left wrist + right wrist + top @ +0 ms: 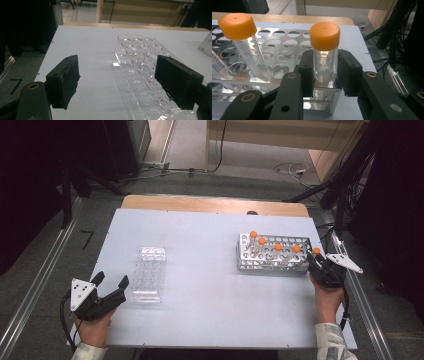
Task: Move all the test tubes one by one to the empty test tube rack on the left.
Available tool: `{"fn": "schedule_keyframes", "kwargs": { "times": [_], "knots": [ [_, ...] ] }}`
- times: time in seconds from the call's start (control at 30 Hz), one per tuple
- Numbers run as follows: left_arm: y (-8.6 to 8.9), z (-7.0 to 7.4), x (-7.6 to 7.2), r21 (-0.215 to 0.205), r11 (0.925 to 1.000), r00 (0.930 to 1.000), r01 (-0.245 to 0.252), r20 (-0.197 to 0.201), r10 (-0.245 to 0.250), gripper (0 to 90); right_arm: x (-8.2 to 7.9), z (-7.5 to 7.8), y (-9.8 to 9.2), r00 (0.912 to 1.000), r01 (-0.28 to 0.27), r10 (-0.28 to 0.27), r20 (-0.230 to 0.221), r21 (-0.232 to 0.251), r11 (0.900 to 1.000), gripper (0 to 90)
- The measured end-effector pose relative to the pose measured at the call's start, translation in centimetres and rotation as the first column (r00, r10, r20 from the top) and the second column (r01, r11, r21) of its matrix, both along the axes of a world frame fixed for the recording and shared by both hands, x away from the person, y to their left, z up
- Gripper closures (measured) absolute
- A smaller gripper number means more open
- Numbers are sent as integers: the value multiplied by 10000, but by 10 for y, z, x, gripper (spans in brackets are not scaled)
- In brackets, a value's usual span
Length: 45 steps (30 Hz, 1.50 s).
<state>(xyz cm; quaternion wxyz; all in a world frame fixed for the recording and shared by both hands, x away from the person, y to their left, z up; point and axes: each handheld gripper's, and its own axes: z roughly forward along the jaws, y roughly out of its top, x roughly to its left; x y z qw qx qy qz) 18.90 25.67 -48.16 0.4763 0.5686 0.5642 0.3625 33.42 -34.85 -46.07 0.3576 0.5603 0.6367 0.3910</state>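
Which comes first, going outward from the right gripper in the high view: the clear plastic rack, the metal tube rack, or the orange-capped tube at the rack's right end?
1. Orange-capped tube, between the right gripper's fingers.
2. Metal tube rack, just left of it.
3. Clear plastic rack, far across the table, beside the left gripper.

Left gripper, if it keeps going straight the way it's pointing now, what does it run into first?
Most likely the clear plastic rack. The left gripper is open, and in the left gripper view its right jaw already overlaps the rack's near end, while the left jaw faces bare table. Depth is hard to judge.
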Motion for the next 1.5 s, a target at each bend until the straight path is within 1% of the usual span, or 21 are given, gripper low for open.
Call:
{"fn": "schedule_keyframes", "kwargs": {
  "times": [0.2, 0.37, 0.5, 0.6, 0.73, 1.0, 1.03, 1.07, 1.1, 1.23, 1.43, 1.5],
  "knots": [
    [0, 0, 0, 10, 10000, 10000, 9, 5, -9, 199, 3, -2, 2, 10000, 5, -6, -59, -96, 10000, 702],
    [0, 0, 0, -1, 10000, 10000, -10, 22, 10, 199, 3, -2, 1, 10000, 16, -16, 9, -126, 9999, 710],
    [0, 0, 0, -10, 10000, 10000, 23, 43, -23, 199, 1, 4, 1, 9997, 11, -9, 240, -66, 10000, 711],
    [0, 1, 0, -15, 10000, 10000, 38, 59, -38, 199, -1, 10, 0, 9990, -4, 0, 440, 80, 10000, 711],
    [0, 1, -1, 8, 10000, 10000, 38, 59, -38, 199, -5, 19, 0, 9973, -3, 3, 735, 5, 10000, 712],
    [0, 2, -1, -1, 10000, 9999, 72, 78, -72, 199, -19, 39, -1, 9903, -63, 65, 1390, -18, 10000, 716],
    [-1, 2, -1, 22, 10000, 9999, 61, 97, -61, 199, -21, 42, -1, 9895, -76, 76, 1446, -4, 10000, 715],
    [-2, 3, -2, 233, 9997, 9998, 60, 169, -64, 199, -23, 44, -2, 9882, -92, 97, 1532, -44, 9999, 717],
    [-3, 3, -2, 294, 9995, 9998, 74, 180, -79, 199, -26, 46, -2, 9878, -90, 86, 1553, 15, 10000, 717],
    [-5, 4, -3, 355, 9993, 9997, 123, 221, -131, 199, -36, 50, -3, 9865, -223, 231, 1624, -65, 9997, 717],
    [-6, 5, -3, 297, 9995, 9995, 142, 262, -149, 199, -53, 56, -6, 9844, -521, 521, 1678, -48, 9986, 717],
    [-7, 6, -3, 271, 9995, 9994, 163, 288, -171, 199, -60, 57, -6, 9848, -602, 595, 1634, -5, 9982, 717]
  ]
}}
